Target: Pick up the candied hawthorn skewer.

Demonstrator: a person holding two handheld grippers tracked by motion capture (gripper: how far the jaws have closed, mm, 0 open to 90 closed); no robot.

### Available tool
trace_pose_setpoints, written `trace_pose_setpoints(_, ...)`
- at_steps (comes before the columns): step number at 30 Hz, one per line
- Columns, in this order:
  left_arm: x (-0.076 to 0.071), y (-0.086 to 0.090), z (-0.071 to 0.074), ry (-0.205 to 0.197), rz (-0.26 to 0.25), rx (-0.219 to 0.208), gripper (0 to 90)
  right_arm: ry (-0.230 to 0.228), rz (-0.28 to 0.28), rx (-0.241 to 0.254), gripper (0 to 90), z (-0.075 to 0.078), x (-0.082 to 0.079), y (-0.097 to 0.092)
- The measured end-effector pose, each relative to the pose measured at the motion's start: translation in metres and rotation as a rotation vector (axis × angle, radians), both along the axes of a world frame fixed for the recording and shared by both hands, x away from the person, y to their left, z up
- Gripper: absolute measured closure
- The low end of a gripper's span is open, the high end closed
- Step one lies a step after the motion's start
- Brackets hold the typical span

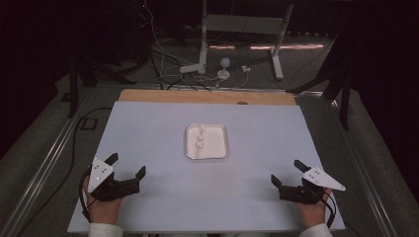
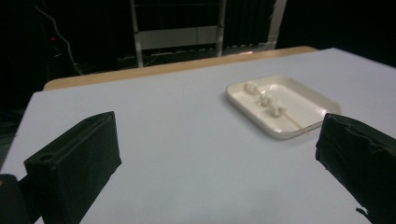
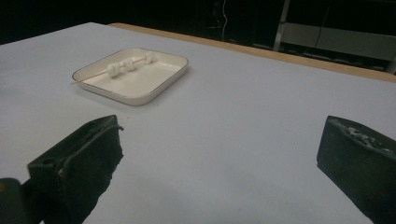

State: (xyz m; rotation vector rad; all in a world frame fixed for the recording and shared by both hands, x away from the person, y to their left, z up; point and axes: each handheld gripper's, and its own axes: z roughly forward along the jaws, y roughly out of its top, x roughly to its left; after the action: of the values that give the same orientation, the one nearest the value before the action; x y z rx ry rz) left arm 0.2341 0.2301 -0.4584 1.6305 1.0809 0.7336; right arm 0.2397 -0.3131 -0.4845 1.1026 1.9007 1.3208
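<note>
Broadly, the pale worktop (image 1: pixel 148 128) carries a white tray (image 1: pixel 221 148) near its middle, the landmark for everything else. Nearer the person than the tray and well off to its left, the left gripper (image 1: pixel 127 165) rests with jaws spread wide and nothing between them. The right gripper (image 1: pixel 287 173), equally far to the tray's right, is likewise released. Inside the tray lies a thin skewer (image 3: pixel 91 74) threaded with three small white marshmallows (image 3: pixel 127 64).

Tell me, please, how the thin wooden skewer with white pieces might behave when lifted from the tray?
The thin wooden skewer looks light and stiff, though perhaps snappable. Its round stick may roll. The three white pieces seem soft, so squeezing them could deform them.
</note>
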Motion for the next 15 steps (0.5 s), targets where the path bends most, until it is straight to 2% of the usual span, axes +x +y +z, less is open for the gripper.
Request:
trace_pose_setpoints(3, 0.005, -0.004, 0.004, 0.006, -0.004, 0.008, 0.4, 0.000, 0.000, 0.000, 0.0, 0.000, 0.000, 0.000)
trace_pose_setpoints(7, 0.013, -0.011, 0.007, 0.014, -0.017, -0.007, 0.4, 0.001, 0.001, -0.001, 0.0, -0.001, 0.000, 0.001)
trace_pose_setpoints(15, 0.033, -0.030, 0.010, 0.049, -0.033, 0.000, 0.5, 0.006, 0.000, 0.000, 0.0, -0.001, 0.000, 0.001)
